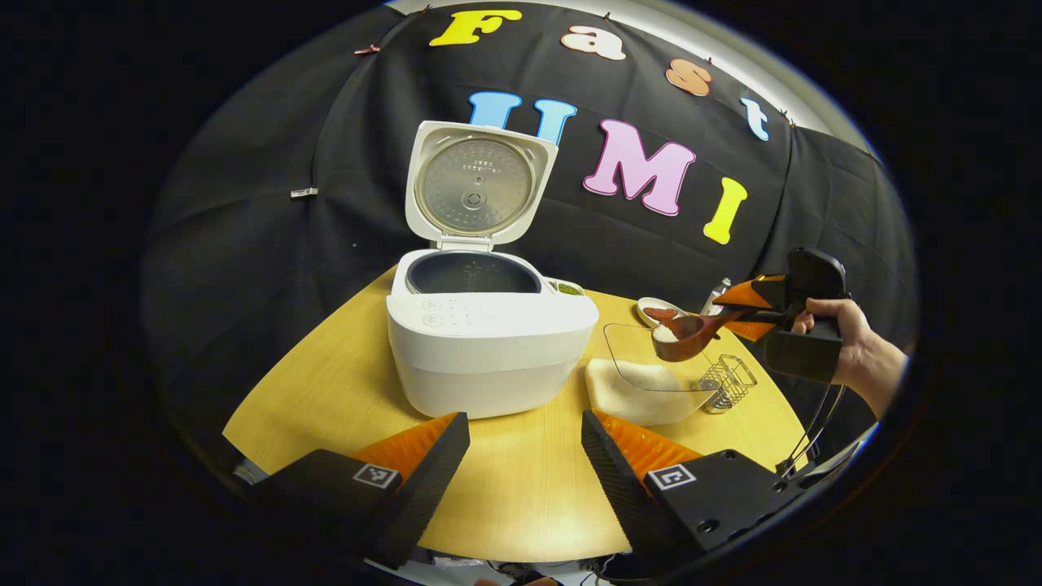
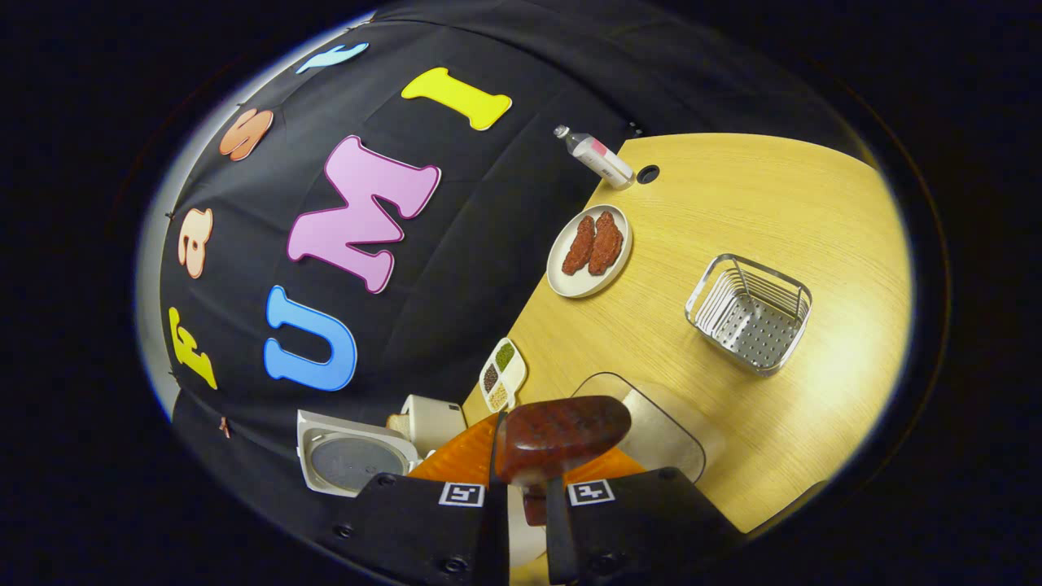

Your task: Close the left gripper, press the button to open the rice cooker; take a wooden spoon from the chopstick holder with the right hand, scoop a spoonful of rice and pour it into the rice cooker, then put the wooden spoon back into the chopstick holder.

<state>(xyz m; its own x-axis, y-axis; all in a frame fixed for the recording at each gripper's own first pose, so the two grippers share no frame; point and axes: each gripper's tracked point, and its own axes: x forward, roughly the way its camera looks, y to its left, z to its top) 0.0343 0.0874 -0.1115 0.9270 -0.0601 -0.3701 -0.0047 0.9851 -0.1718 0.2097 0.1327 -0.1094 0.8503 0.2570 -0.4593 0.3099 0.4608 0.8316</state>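
The white rice cooker (image 1: pixel 488 342) stands on the round wooden table (image 1: pixel 521 496) with its lid (image 1: pixel 476 183) raised and the dark inner pot showing. My left gripper (image 1: pixel 525 427) is open in front of the cooker, apart from it. To the right, a hand (image 1: pixel 855 350) holds my right gripper (image 1: pixel 753 313), shut on the wooden spoon (image 1: pixel 688 338). The spoon carries white rice (image 1: pixel 666 332) above the clear rice container (image 1: pixel 651 382). In the right gripper view, my right gripper (image 2: pixel 527 488) clamps the spoon (image 2: pixel 562 435) by its handle. The wire chopstick holder (image 2: pixel 749 313) stands beside the container (image 2: pixel 659 427).
A plate with reddish food (image 2: pixel 588 248), a small bottle (image 2: pixel 598 156) and a divided seasoning dish (image 2: pixel 502 374) lie toward the back of the table (image 2: pixel 773 203). The cooker's lid (image 2: pixel 350 456) shows at lower left. The booth's black cloth wall rises behind the table.
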